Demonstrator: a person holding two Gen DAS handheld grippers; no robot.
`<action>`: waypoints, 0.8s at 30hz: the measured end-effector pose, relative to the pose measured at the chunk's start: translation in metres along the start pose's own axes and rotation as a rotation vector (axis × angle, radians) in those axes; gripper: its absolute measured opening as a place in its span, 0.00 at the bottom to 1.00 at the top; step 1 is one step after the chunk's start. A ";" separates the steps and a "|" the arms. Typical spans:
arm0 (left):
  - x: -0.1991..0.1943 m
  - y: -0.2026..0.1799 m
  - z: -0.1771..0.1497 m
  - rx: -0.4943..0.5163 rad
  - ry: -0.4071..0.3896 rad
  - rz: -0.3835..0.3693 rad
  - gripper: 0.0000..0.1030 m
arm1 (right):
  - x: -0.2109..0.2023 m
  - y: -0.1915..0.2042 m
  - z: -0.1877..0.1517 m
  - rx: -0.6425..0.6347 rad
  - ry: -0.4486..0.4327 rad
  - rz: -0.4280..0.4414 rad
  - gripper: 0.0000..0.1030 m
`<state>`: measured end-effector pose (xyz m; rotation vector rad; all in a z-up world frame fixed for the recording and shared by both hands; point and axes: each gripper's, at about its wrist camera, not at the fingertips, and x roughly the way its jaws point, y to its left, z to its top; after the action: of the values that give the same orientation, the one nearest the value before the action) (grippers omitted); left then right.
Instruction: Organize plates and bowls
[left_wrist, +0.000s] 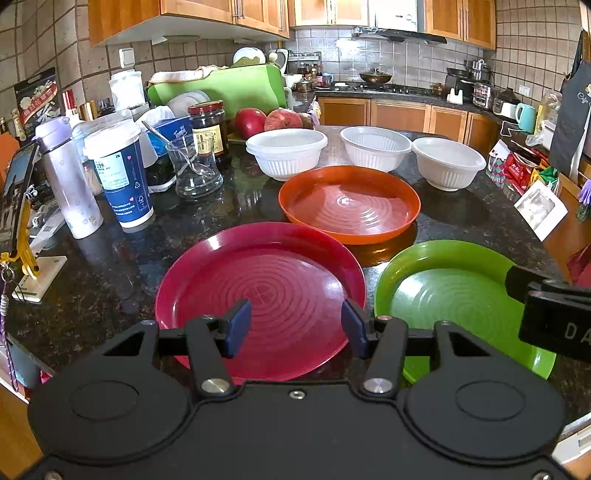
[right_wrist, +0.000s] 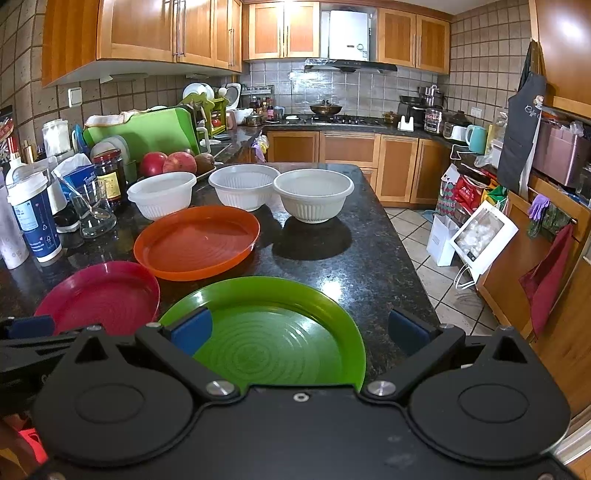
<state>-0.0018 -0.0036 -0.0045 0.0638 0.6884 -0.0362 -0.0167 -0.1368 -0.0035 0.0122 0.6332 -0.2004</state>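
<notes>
Three plates lie on the dark granite counter: a red plate (left_wrist: 258, 295) (right_wrist: 103, 295) at the near left, a green plate (left_wrist: 458, 295) (right_wrist: 273, 332) at the near right, and an orange plate (left_wrist: 349, 203) (right_wrist: 197, 240) behind them. Three white ribbed bowls (left_wrist: 286, 151) (left_wrist: 375, 146) (left_wrist: 447, 160) stand in a row at the back; they also show in the right wrist view (right_wrist: 160, 195) (right_wrist: 243, 190) (right_wrist: 314, 194). My left gripper (left_wrist: 293, 326) hangs open over the red plate's near side. My right gripper (right_wrist: 299, 328) is open wide above the green plate. Neither holds anything.
Clutter fills the counter's left: a blue paper cup (left_wrist: 120, 177), a lilac bottle (left_wrist: 68, 177), a glass with a spoon (left_wrist: 195, 166), a dark jar (left_wrist: 208, 125), apples (left_wrist: 251, 122), a phone on a stand (left_wrist: 14, 199). The counter's right edge (right_wrist: 406, 251) drops to the tiled floor with bags.
</notes>
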 end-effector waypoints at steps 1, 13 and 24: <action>0.000 0.000 0.000 0.000 0.000 0.000 0.57 | 0.000 0.000 0.000 0.001 0.001 0.001 1.00; 0.000 0.000 0.000 0.000 0.001 -0.001 0.57 | 0.002 0.001 0.000 -0.005 0.006 0.005 1.00; 0.000 0.000 -0.002 -0.002 0.003 -0.005 0.57 | 0.000 0.002 -0.001 -0.010 0.006 0.004 1.00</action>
<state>-0.0025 -0.0033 -0.0062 0.0601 0.6920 -0.0400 -0.0168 -0.1350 -0.0044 0.0047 0.6401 -0.1932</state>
